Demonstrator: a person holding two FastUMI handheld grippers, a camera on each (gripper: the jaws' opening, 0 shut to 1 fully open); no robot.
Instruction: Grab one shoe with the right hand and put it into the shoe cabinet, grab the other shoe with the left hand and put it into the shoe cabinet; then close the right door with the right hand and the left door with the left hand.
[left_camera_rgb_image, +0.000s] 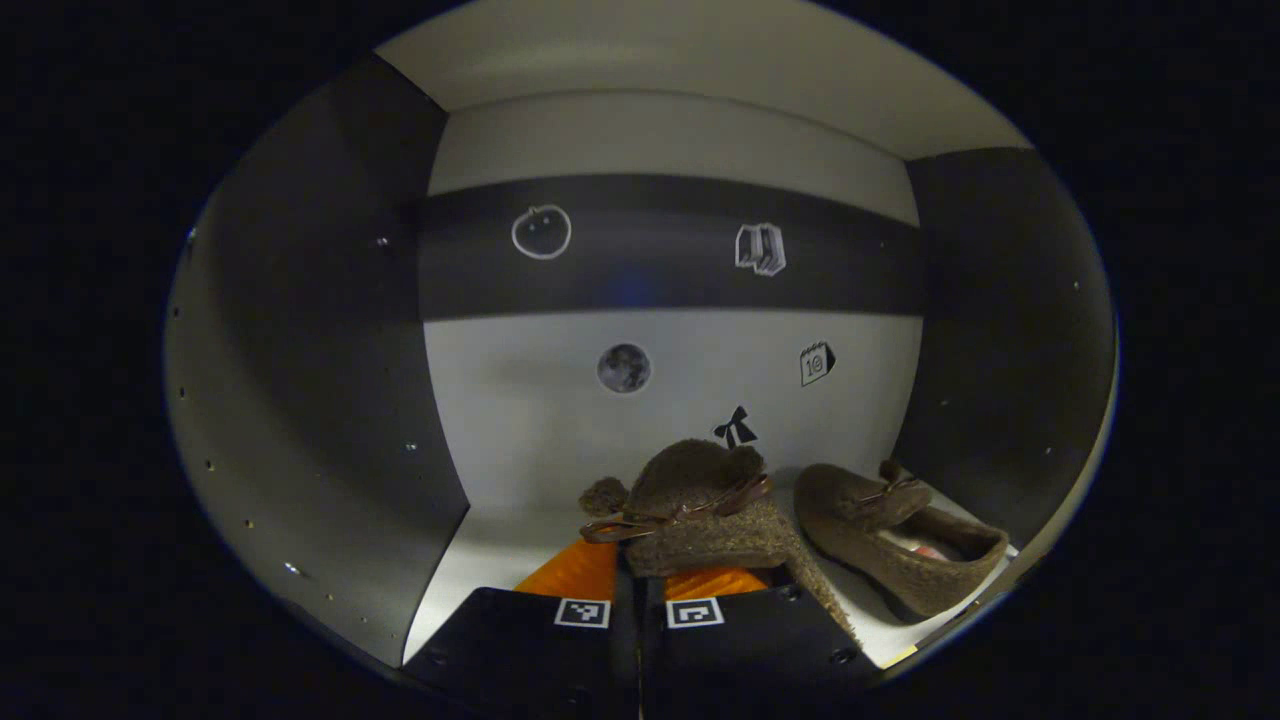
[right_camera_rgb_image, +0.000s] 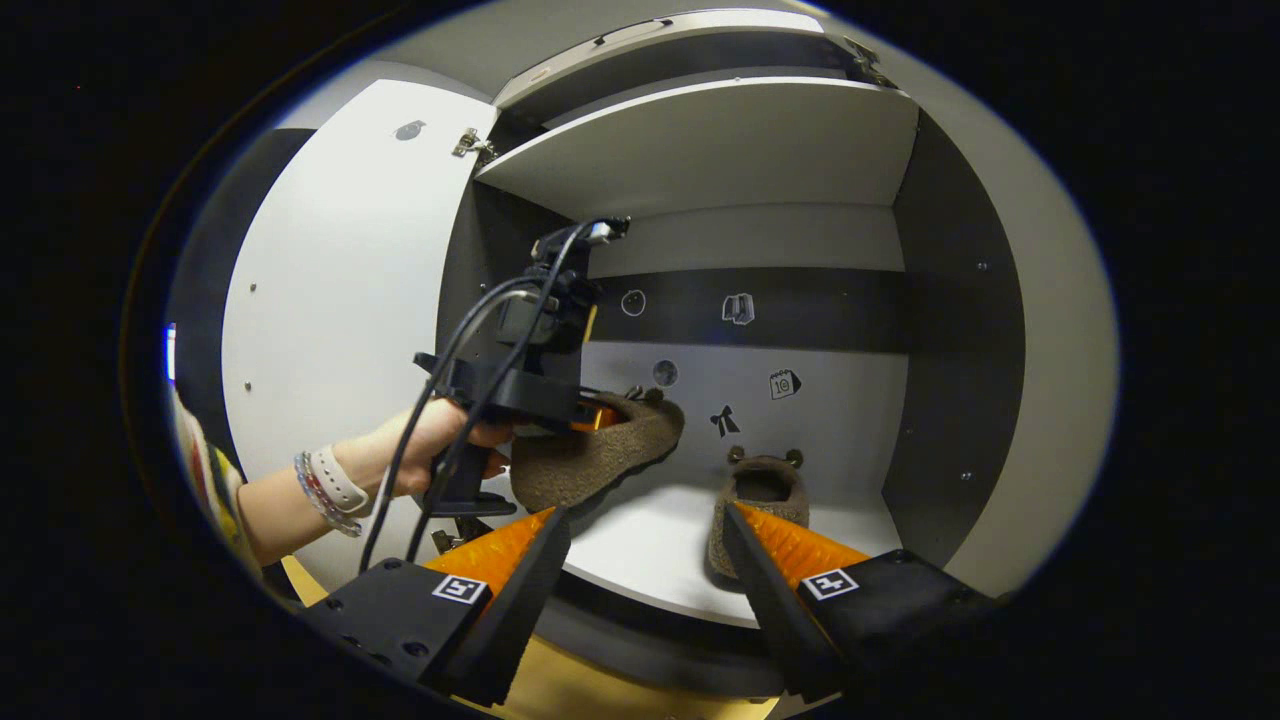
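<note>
Dim inside the shoe cabinet (left_camera_rgb_image: 660, 130) on my left gripper view, right gripper view brighter, edges bowed by fisheye, mostly sharp.

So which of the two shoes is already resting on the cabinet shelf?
The right-hand shoe, sitting free on the shelf. The other shoe is held in the air by the left gripper.
</note>
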